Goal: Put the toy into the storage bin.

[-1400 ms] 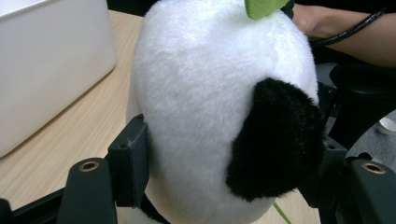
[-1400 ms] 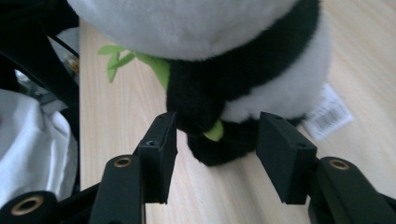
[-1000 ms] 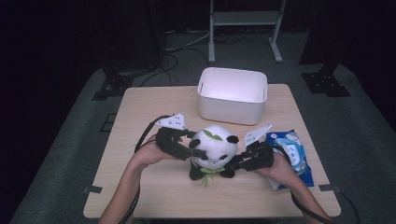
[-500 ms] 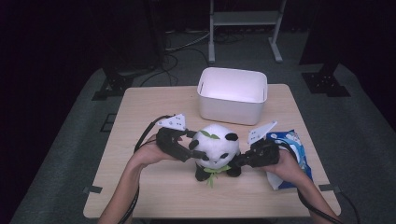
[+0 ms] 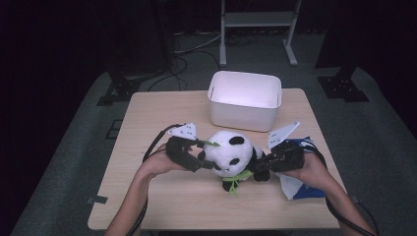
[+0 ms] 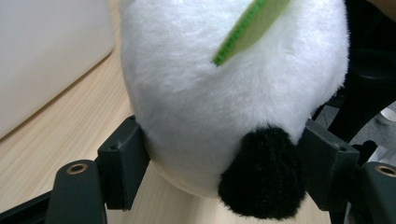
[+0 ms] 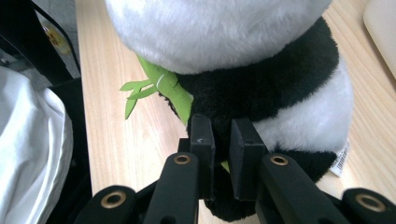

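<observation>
Right gripper [image 5: 259, 167] had just pinched tighter on the panda [image 5: 231, 155] and lifted slightly; left gripper [image 5: 196, 160] eased wider, jaws cupping its head. Panda sat between both, low over the bench [image 5: 162, 113]. Looked light, squishy, non-slip plush, so grabbing body bulk seemed best.

The right claw [image 5: 261, 166] has pinched shut on the panda [image 5: 231, 155], lifting it.
</observation>
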A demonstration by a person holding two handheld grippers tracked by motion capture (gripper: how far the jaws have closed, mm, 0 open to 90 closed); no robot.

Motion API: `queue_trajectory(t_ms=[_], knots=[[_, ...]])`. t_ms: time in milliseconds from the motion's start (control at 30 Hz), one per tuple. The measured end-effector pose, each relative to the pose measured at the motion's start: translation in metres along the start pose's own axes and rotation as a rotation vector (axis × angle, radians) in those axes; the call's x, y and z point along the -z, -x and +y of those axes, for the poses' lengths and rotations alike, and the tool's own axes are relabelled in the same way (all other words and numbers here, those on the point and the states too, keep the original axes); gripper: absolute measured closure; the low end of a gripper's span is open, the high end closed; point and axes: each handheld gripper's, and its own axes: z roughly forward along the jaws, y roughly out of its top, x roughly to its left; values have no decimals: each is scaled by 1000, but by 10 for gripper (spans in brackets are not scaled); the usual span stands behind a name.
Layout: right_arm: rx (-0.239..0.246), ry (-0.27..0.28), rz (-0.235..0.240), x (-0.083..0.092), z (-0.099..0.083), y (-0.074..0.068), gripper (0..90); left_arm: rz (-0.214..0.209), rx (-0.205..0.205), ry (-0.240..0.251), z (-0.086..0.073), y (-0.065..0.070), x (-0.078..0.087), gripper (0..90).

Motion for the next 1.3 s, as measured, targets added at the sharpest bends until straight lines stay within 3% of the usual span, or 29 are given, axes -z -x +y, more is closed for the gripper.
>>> queue_trajectory(t_ms=[167,367,433,600,733,1133,1200,1233,1300], knots=[[-7,-26,-13,-6,11,0,807,30,1,-35,3,4,9,180],[-7,-58,-10,-14,21,-3,805,45,-19,-23,13,12,23,125],[-3,-56,-11,-15,24,-3,806,67,-38,-50,15,15,25,114],[-1,-56,-15,-14,26,-3,808,68,-39,-25,20,18,30,99],[4,-64,-20,-12,27,-4,811,75,-49,-49,23,19,27,74],[29,-88,-33,-4,33,-8,812,95,-75,-68,28,20,27,73],[40,-94,-31,-7,35,-11,811,111,-88,-92,25,20,24,74],[40,-93,-24,-8,36,-12,809,117,-114,-106,20,18,24,114],[47,-100,-3,-12,38,-14,794,118,-127,-109,13,15,26,216]])
